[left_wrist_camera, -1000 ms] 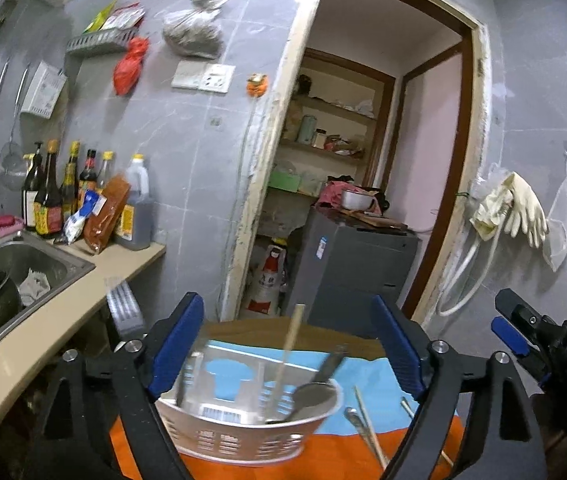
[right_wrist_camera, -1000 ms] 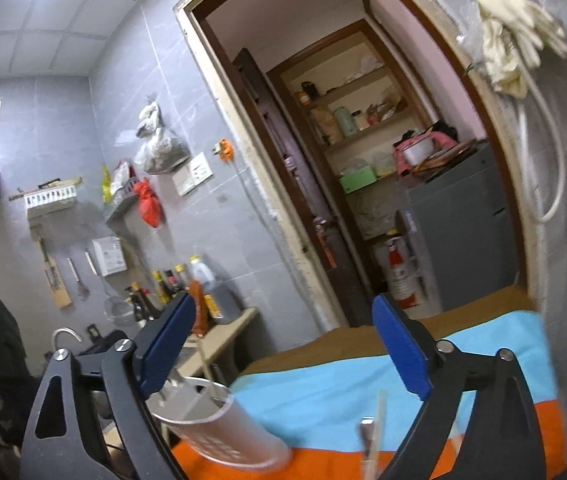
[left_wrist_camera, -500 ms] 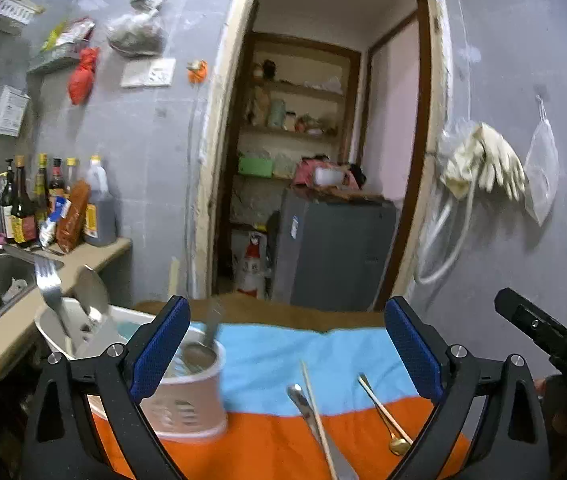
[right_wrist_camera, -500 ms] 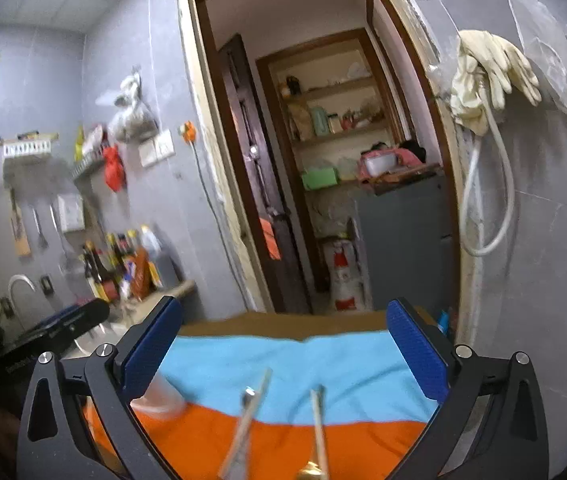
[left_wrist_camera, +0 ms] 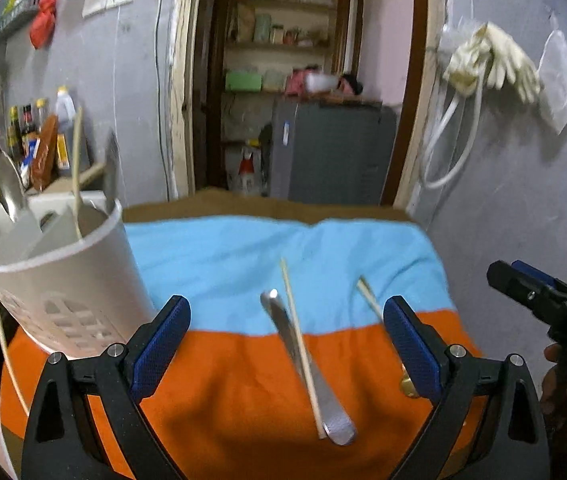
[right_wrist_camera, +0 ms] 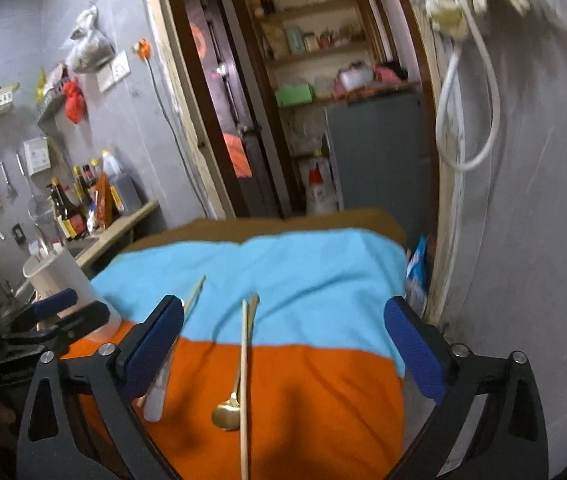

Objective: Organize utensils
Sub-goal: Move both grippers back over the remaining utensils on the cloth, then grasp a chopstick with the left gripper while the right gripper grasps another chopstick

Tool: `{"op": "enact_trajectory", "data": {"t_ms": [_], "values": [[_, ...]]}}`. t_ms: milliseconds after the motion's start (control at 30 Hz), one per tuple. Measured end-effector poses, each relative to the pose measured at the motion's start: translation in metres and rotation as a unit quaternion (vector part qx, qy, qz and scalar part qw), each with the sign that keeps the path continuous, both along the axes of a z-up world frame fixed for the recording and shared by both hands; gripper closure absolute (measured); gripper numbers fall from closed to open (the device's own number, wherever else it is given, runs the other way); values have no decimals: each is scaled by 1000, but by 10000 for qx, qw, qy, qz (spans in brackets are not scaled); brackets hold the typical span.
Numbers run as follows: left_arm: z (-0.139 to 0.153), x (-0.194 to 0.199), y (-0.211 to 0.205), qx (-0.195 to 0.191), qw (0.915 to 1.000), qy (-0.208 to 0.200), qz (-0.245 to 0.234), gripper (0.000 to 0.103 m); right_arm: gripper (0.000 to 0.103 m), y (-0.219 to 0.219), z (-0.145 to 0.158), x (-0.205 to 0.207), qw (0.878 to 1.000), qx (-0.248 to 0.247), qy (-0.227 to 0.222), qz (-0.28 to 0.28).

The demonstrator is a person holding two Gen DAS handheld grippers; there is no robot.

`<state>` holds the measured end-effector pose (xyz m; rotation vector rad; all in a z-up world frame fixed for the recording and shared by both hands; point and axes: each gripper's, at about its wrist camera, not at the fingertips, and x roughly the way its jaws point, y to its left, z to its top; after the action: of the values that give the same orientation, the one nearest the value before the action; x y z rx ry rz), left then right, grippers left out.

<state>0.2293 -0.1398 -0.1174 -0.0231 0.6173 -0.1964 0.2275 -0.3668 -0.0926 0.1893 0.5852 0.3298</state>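
A white utensil holder (left_wrist_camera: 63,280) stands at the table's left, holding a fork, a spoon and a chopstick; it also shows in the right wrist view (right_wrist_camera: 63,280). On the blue and orange cloth (left_wrist_camera: 243,252) lie a steel knife (left_wrist_camera: 307,372) with a chopstick (left_wrist_camera: 299,348) across it, and further right a gold spoon (right_wrist_camera: 229,408) beside another chopstick (right_wrist_camera: 244,380). My left gripper (left_wrist_camera: 285,344) is open and empty above the knife. My right gripper (right_wrist_camera: 283,344) is open and empty above the gold spoon.
A counter with a sink and sauce bottles (right_wrist_camera: 79,208) lies to the left. A doorway with a grey cabinet (left_wrist_camera: 331,152) is behind the table. A wall with hanging gloves (left_wrist_camera: 495,56) is close on the right.
Both grippers have swung right and tilted down towards the cloth. The holder has shifted to the left of the left wrist view, and the loose utensils now lie between the fingers.
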Motion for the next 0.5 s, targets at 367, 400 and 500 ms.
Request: {"op": "enact_trajectory", "data": {"t_ms": [367,400,500], "values": [[-34,45,-12,1,9973,699,-220,64,50,18,-40,27,9934,-209,1032,447],[-38,49,-14,0,9965,798,-251,70,52,21,-42,28,9925,-242,1085,515],[-44,58,-16,-1,9944,997,-346,75,58,31,-49,28,9890,-381,1213,750]]}}
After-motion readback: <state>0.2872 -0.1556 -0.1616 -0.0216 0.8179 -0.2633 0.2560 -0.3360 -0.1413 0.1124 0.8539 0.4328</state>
